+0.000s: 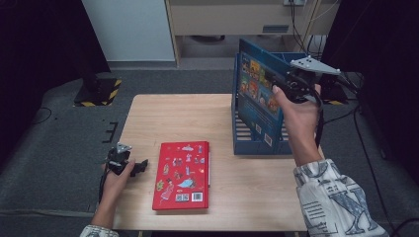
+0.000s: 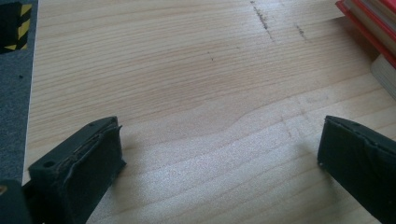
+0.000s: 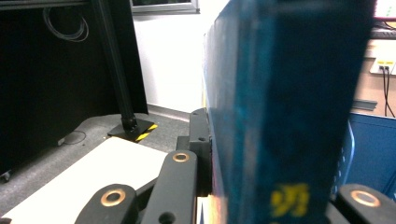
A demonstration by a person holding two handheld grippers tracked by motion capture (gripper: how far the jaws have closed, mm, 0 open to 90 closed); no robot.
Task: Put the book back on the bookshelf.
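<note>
At 2 o'clock, right gripper point(image 1: 282, 85) is clamping the blue book point(image 1: 257, 94) upright over the rack point(image 1: 242, 136). Left gripper point(image 1: 141, 165) is idling, spread. Risk: tilted book snagging rack dividers, slipping.

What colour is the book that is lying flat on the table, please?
The flat book has a red cover with small colourful pictures, seen best in the high view.

high view: above the near table edge, facing forward and down on the whole table point(image 1: 222, 113) | left gripper view: low, close over bare tabletop, red book point(image 2: 369, 23) at upper right, shared with high view | right gripper view: pressed against the blue book point(image 3: 280, 107), facing the room
</note>
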